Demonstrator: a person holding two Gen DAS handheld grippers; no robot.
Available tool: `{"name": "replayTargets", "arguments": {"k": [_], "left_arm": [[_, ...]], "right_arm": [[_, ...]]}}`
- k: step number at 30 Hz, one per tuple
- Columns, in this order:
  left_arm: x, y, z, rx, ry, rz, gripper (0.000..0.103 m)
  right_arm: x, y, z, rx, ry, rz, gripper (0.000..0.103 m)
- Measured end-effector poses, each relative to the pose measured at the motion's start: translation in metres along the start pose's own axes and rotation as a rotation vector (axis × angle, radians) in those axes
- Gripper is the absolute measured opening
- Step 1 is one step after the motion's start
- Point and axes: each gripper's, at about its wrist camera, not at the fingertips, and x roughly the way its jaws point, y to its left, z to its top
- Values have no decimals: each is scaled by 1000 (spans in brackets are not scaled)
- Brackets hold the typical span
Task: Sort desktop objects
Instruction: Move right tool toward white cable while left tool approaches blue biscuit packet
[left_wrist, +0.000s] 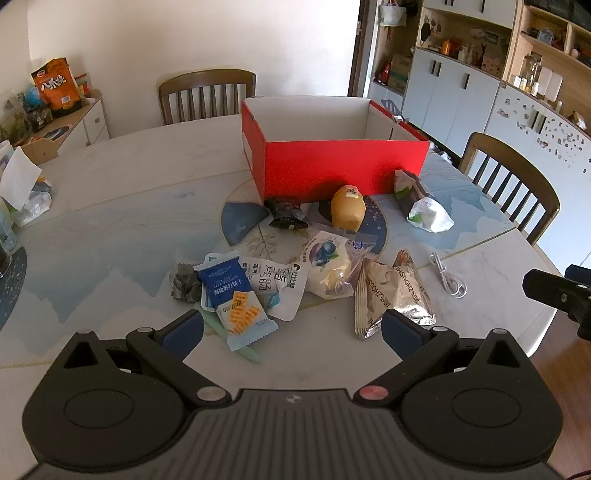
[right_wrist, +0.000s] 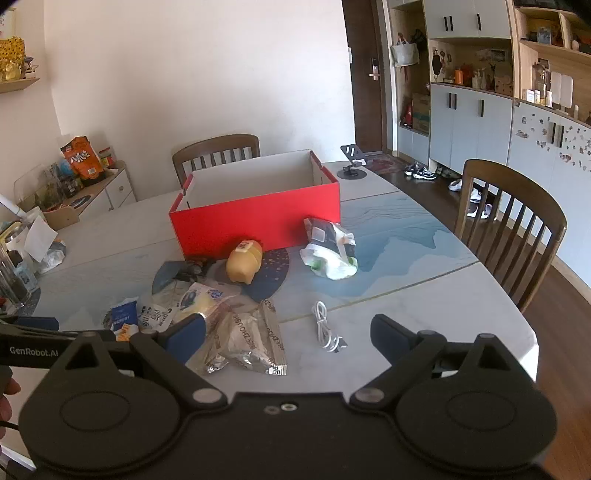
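both tools hover above the table (left_wrist: 110, 206) with nothing between their fingers. the left gripper (left_wrist: 291, 328) has its fingers spread wide apart over the near edge of a heap of snack packets; the right gripper (right_wrist: 288, 334) is spread just as wide, with a silver foil packet (right_wrist: 245, 339) and a white cable (right_wrist: 325, 326) lying on the table below its gap.

seen from the left wrist, the open red box (left_wrist: 343, 166) stands at 12 o'clock from the heap, and looks empty as far as its inside shows. a yellow pear-shaped toy (left_wrist: 347, 212) sits just in front of the box wall, with a dark crumpled wrapper (left_wrist: 286, 214) at its 9 o'clock. a white plastic bag (left_wrist: 428, 214) lies at the toy's 3 o'clock. a blue packet (left_wrist: 219, 282), a white pouch (left_wrist: 277, 288) and a blueberry bun pack (left_wrist: 328, 266) overlap in the heap.
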Motion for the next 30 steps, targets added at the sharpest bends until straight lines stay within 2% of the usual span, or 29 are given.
{"name": "replayTargets", "arguments": {"k": [22,30], "left_arm": [[4,8,4,8,-5,-16,103],[7,15,6,9,-6,-43,103]], "right_arm": [[7,6,1,1,-2,3,97],[7,11,2,7,-14,-27,98]]}}
